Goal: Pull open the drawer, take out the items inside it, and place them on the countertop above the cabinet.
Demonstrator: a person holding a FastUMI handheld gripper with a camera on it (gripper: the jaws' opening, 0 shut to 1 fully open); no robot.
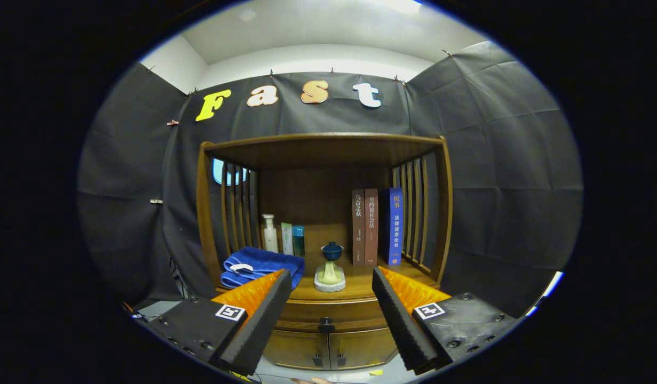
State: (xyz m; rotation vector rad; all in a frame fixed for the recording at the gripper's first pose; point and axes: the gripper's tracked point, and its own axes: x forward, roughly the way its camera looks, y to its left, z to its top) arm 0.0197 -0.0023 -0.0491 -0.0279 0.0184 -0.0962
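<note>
- Drawer (pixel 326 312) front sits flush in the wooden cabinet (pixel 211 213), straight ahead of us and between the two fingers, with its small dark knob (pixel 326 324) dead centre above a pair of lower doors (pixel 328 349).
- We've got the gripper (pixel 328 298) hanging back from the cabinet, its fingers spread wide apart and holding nothing; the knob shows in the gap between them, well beyond the tips.
- Up on the countertop (pixel 355 285) we see a folded blue towel (pixel 261 265) by the left finger, a small lidded cup on a stand (pixel 331 266) in the middle, a white bottle (pixel 270 233) and two little boxes (pixel 292 238) behind the towel, and three books (pixel 376 226) standing upright to the right.
- What lies in the drawer we can't tell, because it's closed.
- Now, the judgement call: a closed drawer with things on the countertop fits two stages. Either the drawer is about to be pulled open, or the things on top came out of it and it's been closed again. One look won't settle that for us.
- If the pull is what's in hand, we reckon it calls for lining up on that knob, running in low, closing both fingers squarely on it, and drawing straight back, not at a slant.
- It's a small knob, so we'd judge a sloppy approach could slip off.
</note>
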